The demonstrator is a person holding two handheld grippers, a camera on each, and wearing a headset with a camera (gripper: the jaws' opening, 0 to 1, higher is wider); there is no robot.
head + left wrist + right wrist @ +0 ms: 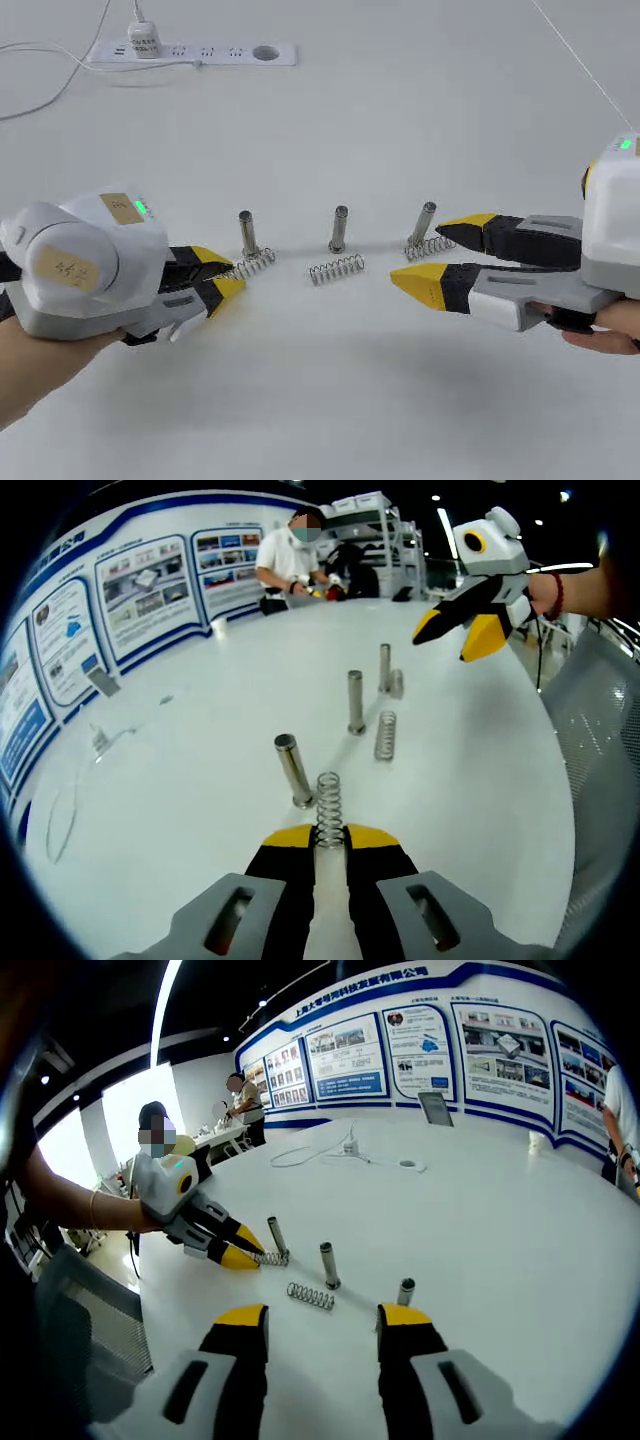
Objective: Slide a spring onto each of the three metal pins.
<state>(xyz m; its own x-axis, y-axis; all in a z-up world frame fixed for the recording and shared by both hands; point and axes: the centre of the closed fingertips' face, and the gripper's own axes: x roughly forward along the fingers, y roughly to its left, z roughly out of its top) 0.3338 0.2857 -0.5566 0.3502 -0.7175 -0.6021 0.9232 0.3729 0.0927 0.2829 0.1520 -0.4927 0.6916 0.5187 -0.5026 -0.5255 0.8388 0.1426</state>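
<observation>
The right gripper (322, 1318) shows its yellow-tipped jaws spread wide apart at the bottom. Beyond them, on the white table (500, 1220), three metal pins stand upright: the left pin (277, 1235), the middle pin (328, 1265) and the right pin (405, 1291). The left gripper (243, 1250) comes in from the left, clamped on a spring (272, 1257) beside the left pin. Whether spring and pin touch is unclear. A second spring (310, 1296) lies flat near the middle pin.

Pin row (339, 228) upright on table (320, 390), gaps passable; loose springs (336, 269) at bases; near side open, far side probably too.
</observation>
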